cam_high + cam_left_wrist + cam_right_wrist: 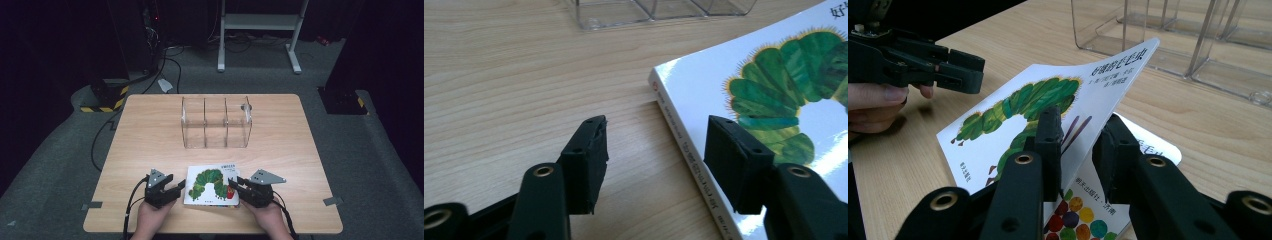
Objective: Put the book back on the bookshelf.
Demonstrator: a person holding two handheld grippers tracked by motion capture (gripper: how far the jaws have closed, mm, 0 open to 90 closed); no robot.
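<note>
High view: the caterpillar picture book (212, 186) lies at the surface's (150, 135) near edge, between both tongs.

Left gripper view: the left tongs (654, 150) stand apart, straddling the spine.

Right gripper view: the right tongs (1079, 150) are clamped on the front cover (1048, 107), raising it. Opening looks underway; next, swing the cover over.

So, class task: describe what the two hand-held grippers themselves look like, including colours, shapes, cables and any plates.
Both the left gripper and right gripper are black, each with two blocky jaws. Brass-coloured rivets dot the jaw arms in the gripper views. A grey three-cornered plate sits on top of each, and a black cable trails back from each. No sleeves are visible.
</note>
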